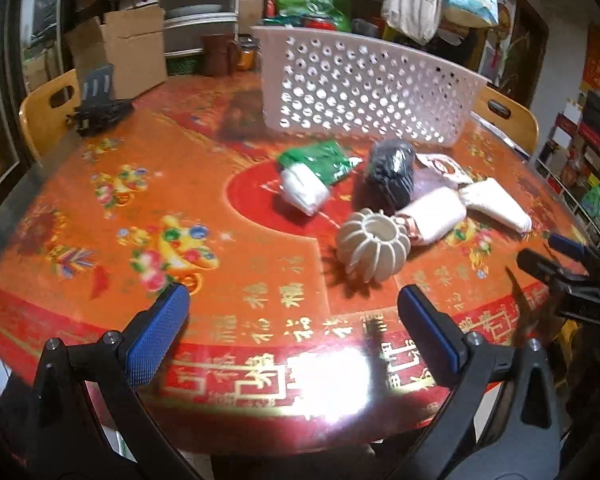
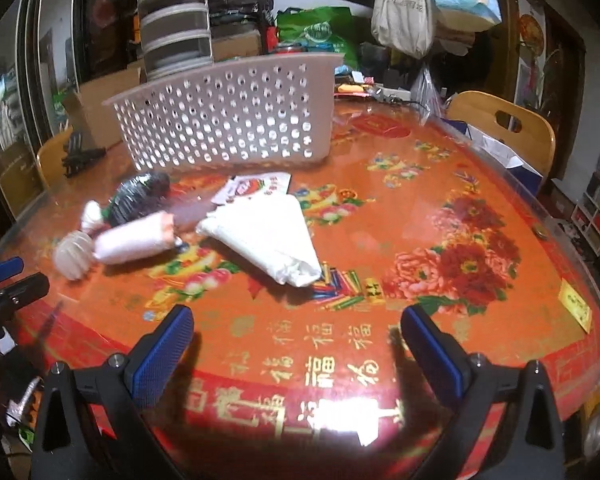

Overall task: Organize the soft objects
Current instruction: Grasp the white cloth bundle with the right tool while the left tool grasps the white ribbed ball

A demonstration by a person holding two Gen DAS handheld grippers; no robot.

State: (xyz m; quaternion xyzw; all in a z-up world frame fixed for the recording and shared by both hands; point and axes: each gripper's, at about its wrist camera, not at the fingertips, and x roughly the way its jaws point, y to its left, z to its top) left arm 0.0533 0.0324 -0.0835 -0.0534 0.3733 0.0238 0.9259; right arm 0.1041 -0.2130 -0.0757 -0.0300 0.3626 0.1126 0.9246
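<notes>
Soft items lie mid-table before a white perforated basket (image 1: 368,92) (image 2: 228,120): a green-and-white packet (image 1: 312,176), a black roll (image 1: 392,172) (image 2: 140,196), a pink-white roll (image 1: 432,216) (image 2: 136,240), a folded white bag (image 1: 496,204) (image 2: 268,236), a flat printed pouch (image 1: 444,168) (image 2: 256,188) and a white ribbed holder (image 1: 374,250) (image 2: 74,254). My left gripper (image 1: 294,308) is open and empty above the near table edge. My right gripper (image 2: 298,328) is open and empty, short of the white bag; it also shows in the left wrist view (image 1: 572,264).
The round table (image 1: 100,240) (image 2: 480,200) has a red patterned cover under glass. Wooden chairs (image 1: 48,108) (image 2: 504,124) stand at the far sides. A black stand (image 1: 100,104) sits at the far left. Boxes, drawers and bags crowd the background.
</notes>
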